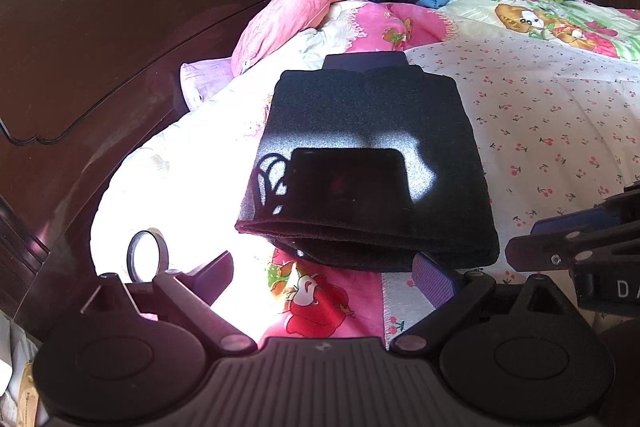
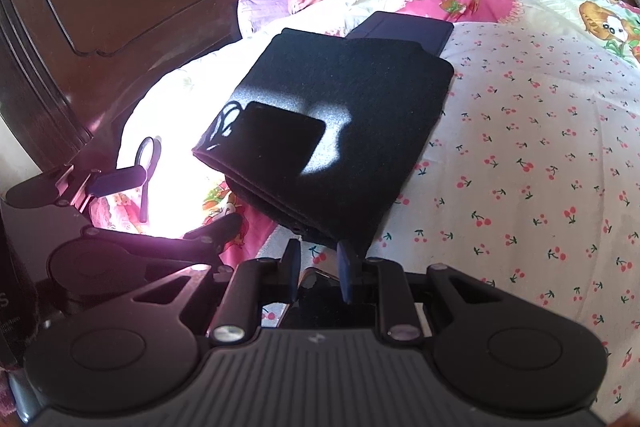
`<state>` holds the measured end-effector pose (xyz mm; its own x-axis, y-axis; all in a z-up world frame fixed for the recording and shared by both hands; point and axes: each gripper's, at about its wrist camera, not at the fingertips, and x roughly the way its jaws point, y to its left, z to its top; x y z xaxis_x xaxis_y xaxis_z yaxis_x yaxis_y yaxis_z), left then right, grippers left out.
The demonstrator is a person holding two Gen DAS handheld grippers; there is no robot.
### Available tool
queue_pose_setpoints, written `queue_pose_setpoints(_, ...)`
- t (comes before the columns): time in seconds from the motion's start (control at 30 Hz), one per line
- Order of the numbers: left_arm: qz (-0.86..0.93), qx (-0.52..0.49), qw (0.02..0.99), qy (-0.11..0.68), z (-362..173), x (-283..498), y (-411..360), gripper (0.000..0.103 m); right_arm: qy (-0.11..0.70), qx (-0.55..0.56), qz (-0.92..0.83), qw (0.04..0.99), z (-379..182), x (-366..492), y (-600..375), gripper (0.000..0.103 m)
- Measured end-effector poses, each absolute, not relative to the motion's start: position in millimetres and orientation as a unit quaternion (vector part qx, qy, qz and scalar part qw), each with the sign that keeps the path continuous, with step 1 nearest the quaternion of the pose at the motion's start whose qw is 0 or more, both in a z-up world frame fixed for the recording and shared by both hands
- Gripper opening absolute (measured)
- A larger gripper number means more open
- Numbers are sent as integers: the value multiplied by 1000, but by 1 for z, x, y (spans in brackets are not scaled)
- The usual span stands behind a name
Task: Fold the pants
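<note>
Pants (image 1: 368, 163) lie folded, compact stack on bed (image 1: 552, 115) — task looks done. Left gripper (image 1: 324, 267) fingers spread, empty; right gripper (image 2: 318, 267) fingers narrow, grasping nothing.

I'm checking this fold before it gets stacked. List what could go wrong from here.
1. The folded black pants lie across a rumpled seam of bedding, so the layers may slump open.
2. The right gripper sits at the pants' near corner with its fingers close together; pulling back could drag that corner.
3. The left gripper is open by the near edge and might snag it.
</note>
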<state>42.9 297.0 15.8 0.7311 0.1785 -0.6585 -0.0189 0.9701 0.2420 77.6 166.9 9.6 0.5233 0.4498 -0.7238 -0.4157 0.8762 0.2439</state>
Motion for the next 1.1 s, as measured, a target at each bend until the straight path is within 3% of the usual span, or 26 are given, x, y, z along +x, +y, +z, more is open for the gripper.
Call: queue_pose_setpoints(1.1, 58, 136, 922, 358, 12, 40, 295, 103, 441, 12, 236, 866, -9, 76, 175, 25)
